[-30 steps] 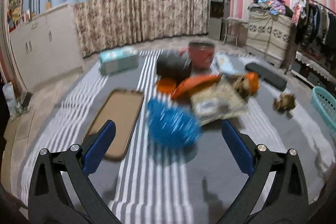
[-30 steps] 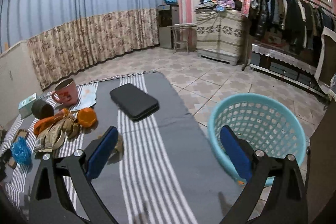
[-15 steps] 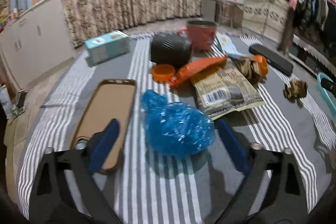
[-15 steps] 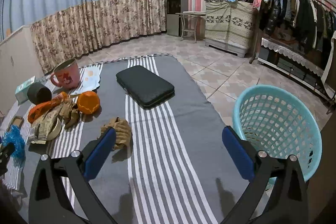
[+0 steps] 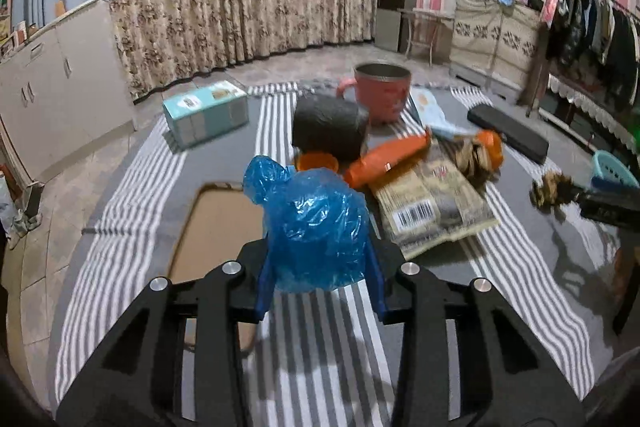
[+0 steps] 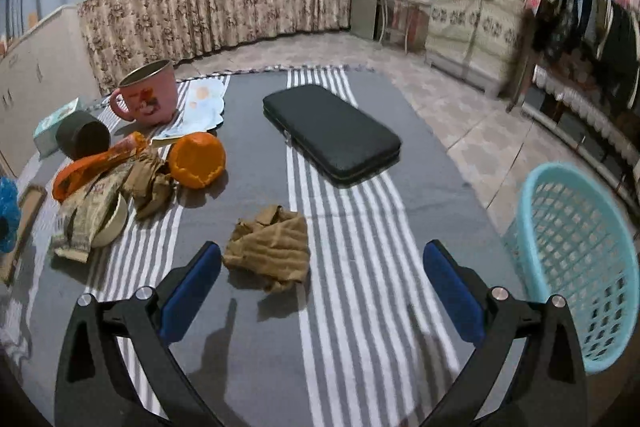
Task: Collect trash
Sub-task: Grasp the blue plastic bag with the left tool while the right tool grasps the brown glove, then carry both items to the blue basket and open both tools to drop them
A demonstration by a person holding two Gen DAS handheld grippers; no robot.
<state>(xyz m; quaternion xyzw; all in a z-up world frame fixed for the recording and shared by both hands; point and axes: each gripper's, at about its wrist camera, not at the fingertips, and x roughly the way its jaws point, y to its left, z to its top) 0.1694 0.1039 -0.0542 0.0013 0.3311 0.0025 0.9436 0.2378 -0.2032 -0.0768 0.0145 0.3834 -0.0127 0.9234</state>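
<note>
A crumpled blue plastic bag (image 5: 312, 219) sits between the blue pads of my left gripper (image 5: 320, 267). Its jaws are closing, and the pads press on both sides of the bag just above the striped grey mat (image 5: 320, 339). My right gripper (image 6: 320, 253) is open and hangs low over the mat. A crumpled wad of brown paper (image 6: 272, 247) lies just ahead, closer to its left finger (image 6: 196, 279), and touches neither pad. A light blue plastic basket (image 6: 576, 259) stands on the floor at the right edge of the mat.
Behind the blue bag lie a printed packet (image 5: 428, 207), an orange wrapper (image 5: 384, 155), a black cylinder (image 5: 328, 127), a pink mug (image 5: 380, 91) and a teal box (image 5: 204, 111). A brown tray (image 5: 216, 223) lies to the left. A black case (image 6: 332, 131) lies mid-mat beside an orange cup (image 6: 196, 159).
My left gripper moved forward around the blue bag and its jaws narrowed from wide open onto it. My right gripper sank and moved left toward the brown paper wad, still open.
</note>
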